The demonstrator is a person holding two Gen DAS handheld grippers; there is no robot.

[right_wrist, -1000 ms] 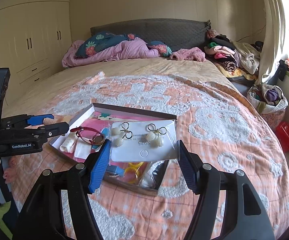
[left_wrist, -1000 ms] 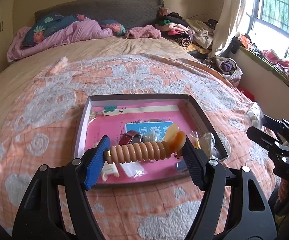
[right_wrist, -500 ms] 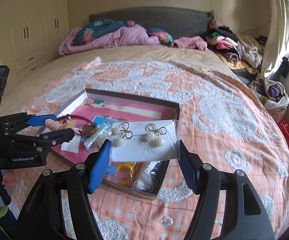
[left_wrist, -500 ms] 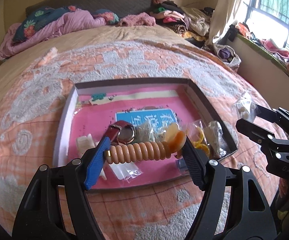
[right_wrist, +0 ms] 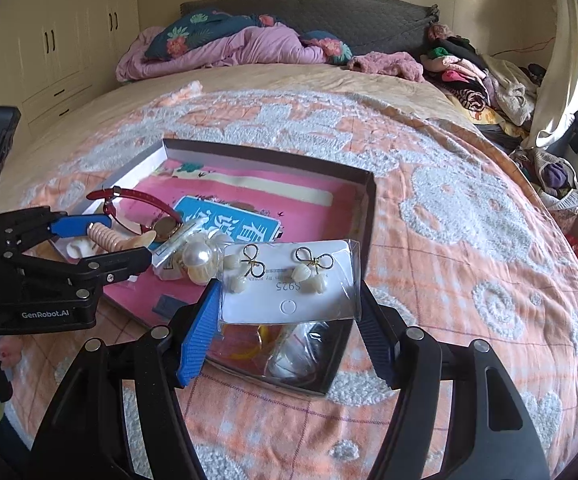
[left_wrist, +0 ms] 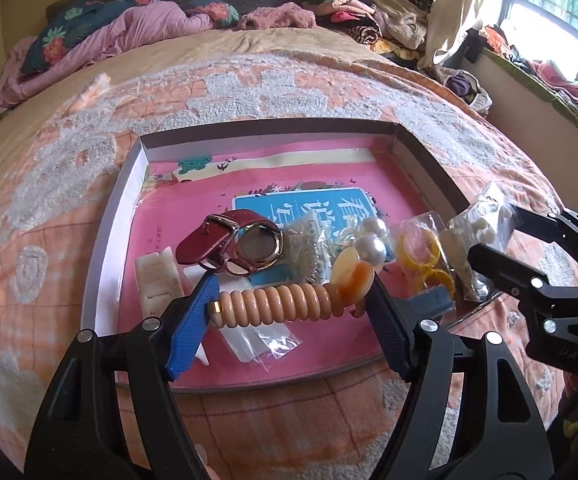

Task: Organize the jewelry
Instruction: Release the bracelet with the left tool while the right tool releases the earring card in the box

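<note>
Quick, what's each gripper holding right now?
Left gripper: shut on the peach spiral hair clip.
Right gripper: shut on the bagged earring card.

— Where am I working?

— A bedroom in somebody's home. Under my jaws spreads a bed [right_wrist: 429, 216] with an orange-and-white tufted bedspread [left_wrist: 273, 88], ending at a grey padded headboard [right_wrist: 329, 12].

— What else says lived-in?

— A crumpled pink duvet [right_wrist: 241, 50] and floral pillows [right_wrist: 193, 34] lie bunched at the head. Clothes are heaped [right_wrist: 477, 76] along the far side, with more on the window ledge [left_wrist: 545, 76]. Cream built-in wardrobes [right_wrist: 61, 40] line one wall, and a pale curtain [left_wrist: 461, 4] hangs beside the barred window [left_wrist: 561, 4].
</note>
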